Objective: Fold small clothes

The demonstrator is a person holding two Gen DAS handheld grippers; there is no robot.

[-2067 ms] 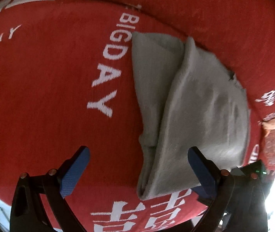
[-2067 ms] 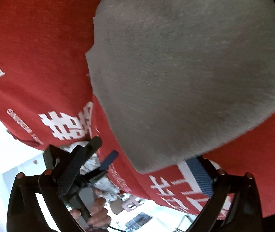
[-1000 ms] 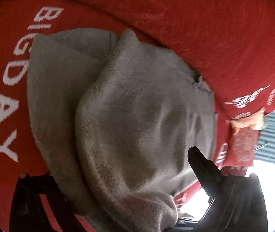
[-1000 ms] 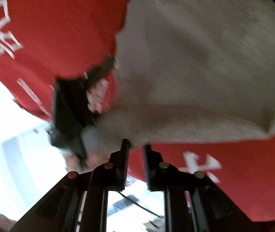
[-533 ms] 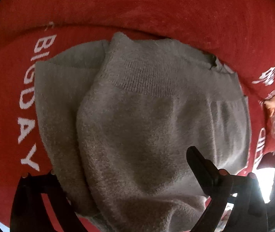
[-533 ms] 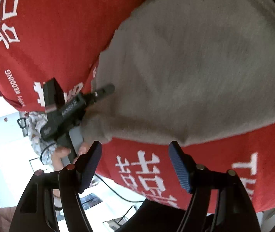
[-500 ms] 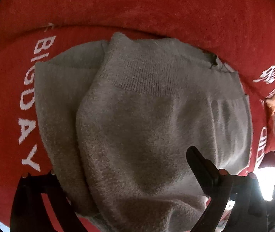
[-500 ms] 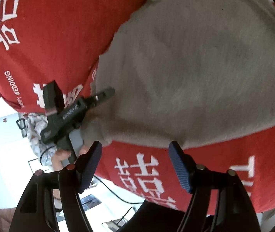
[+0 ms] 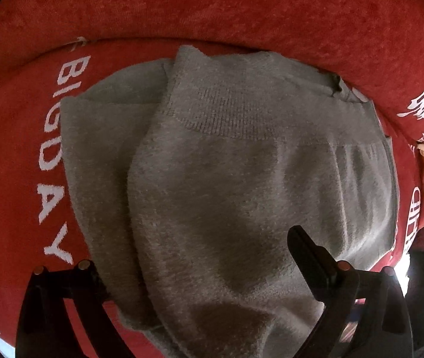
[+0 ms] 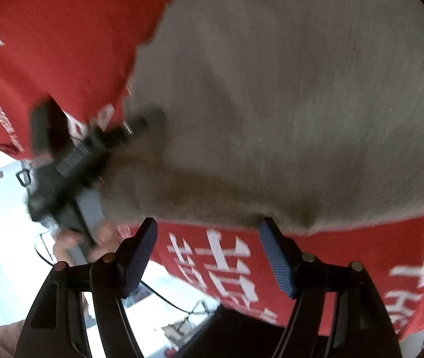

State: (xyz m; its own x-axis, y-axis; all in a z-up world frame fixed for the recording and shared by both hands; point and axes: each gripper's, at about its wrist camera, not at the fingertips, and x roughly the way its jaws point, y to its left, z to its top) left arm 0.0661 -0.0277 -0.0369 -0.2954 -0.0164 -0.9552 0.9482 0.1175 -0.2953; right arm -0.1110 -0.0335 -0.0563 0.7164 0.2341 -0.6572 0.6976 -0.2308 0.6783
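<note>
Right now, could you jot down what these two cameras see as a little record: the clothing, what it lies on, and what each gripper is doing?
Clothing: one grey knit garment, folded over itself, ribbed band showing
Layers: the upper layer overlaps a lower one that sticks out on the left of the left wrist view
Surface: red blanket with white lettering
Left gripper: open wide; one finger hidden under the garment's near edge, the other above the cloth
Right gripper: open, nothing between its pads, just short of the garment's edge
</note>
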